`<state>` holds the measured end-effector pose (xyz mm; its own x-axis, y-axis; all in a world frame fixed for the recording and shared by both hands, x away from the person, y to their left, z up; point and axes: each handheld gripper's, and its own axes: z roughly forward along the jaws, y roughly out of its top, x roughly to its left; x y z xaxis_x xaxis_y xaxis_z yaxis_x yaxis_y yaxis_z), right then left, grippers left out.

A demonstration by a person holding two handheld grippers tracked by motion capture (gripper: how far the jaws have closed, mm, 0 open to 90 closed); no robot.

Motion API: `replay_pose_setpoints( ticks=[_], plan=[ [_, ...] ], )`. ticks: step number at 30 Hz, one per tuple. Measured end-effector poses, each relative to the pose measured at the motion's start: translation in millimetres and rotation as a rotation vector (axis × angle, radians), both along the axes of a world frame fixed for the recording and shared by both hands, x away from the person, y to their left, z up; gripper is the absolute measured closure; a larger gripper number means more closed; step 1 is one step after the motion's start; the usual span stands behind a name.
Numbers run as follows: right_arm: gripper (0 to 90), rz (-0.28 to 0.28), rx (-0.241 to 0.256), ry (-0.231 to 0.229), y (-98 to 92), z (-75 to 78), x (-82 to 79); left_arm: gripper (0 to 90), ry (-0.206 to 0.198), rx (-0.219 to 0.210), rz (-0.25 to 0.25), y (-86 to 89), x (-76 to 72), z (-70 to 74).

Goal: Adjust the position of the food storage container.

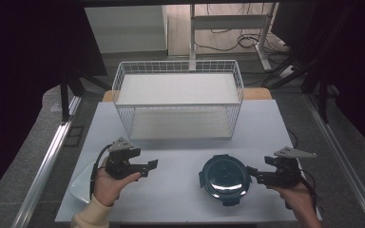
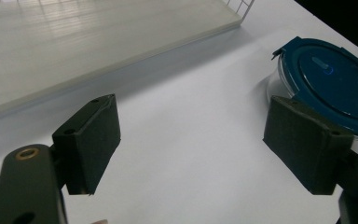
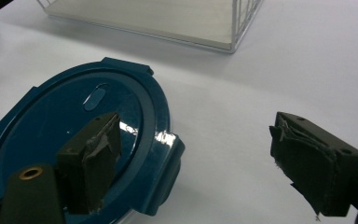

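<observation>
Dim room beyond, cables on the floor behind; in front, a white tabletop carrying a white wire basket at the far side. Nearer the person, right of centre, a round container with a dark blue clip lid, upright and closed as far as can be told, well apart from the basket. At the tabletop's near left edge, partly under the left hand, a pale flat thing, perhaps a lid or plate, too unclear to name. Left gripper held just above the surface, pointing toward the container, jaws wide apart and empty; seen from its own camera, nothing but bare tabletop between the pads, with the container beyond the far pad. Right gripper close against the container's right rim, jaws likewise spread wide with nothing held; from its own camera, one pad over the blue lid, the other over bare surface beside a side clip. Judged as an approach to grasping the container. Best done by straddling the rim squarely, avoiding the protruding clips, closing gently on lid edge and wall together, keeping it level while lifting; risk of the smooth lid slipping if pinched at an angle.
</observation>
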<state>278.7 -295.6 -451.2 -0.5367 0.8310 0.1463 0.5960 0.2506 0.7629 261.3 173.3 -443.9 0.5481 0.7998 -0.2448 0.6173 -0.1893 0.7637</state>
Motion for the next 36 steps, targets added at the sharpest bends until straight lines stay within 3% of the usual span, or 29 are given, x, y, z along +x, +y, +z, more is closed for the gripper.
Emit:
replay_pose_setpoints(
  ticks=[14,23,25,36],
  plan=[
    [19.3,-0.008,-0.027,0.014,-10.6,-2.8,0.1,17.0,0.046,-0.024,-0.010,1.9,2.5,-2.6],
    [23.1,-0.018,-0.038,0.027,-18.7,0.3,-2.7,16.4,0.056,-0.022,-0.020,1.6,2.1,-3.7],
    [24.9,-0.048,-0.073,0.054,-21.8,0.4,-3.8,16.5,0.062,-0.023,-0.026,1.6,2.6,-4.6],
    [34.1,-0.032,-0.096,0.125,-23.5,-2.5,-9.1,17.7,0.052,-0.018,-0.037,2.4,1.1,1.1]
  ],
)
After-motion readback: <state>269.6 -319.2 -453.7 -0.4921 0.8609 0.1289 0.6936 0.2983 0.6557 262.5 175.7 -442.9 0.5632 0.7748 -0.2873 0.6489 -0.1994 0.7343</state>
